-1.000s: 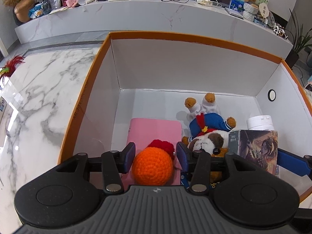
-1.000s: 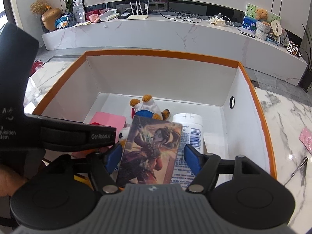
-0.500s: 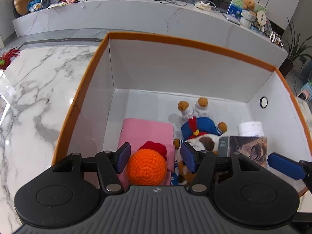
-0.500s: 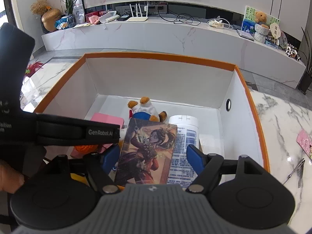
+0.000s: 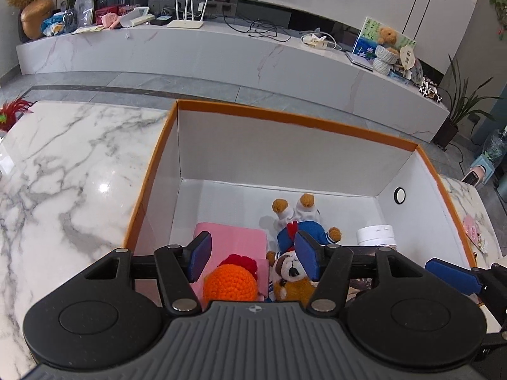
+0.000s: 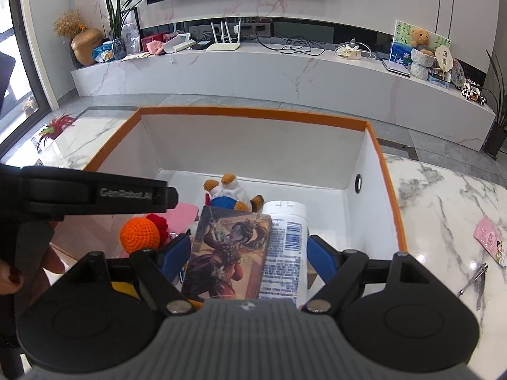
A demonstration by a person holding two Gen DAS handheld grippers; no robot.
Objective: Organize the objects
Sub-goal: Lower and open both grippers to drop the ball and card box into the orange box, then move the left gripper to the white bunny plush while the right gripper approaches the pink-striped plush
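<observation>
An orange-rimmed white box (image 5: 285, 117) (image 6: 253, 114) holds everything. In the left wrist view an orange crochet ball (image 5: 229, 281) with a red tuft lies on a pink pad (image 5: 236, 240). My left gripper (image 5: 253, 253) hangs above it, open, pads clear of the ball. A plush dog (image 5: 293, 272) in blue lies beside it. In the right wrist view an illustrated card box (image 6: 228, 253) leans on a white bottle (image 6: 286, 237). My right gripper (image 6: 248, 256) straddles both, its jaws opening and the pads off them.
The left tool's black arm (image 6: 95, 194) and a hand (image 6: 12, 277) cross the left of the right wrist view. On the marble table (image 6: 443, 196) right of the box lie a pink card (image 6: 489, 237) and a metal clipper (image 6: 472, 281). A red feather (image 6: 58, 125) lies far left.
The left jaws spread off the orange ball and the gripper rose and drew back. The right jaws widened away from the card box, which stayed on the bottle.
</observation>
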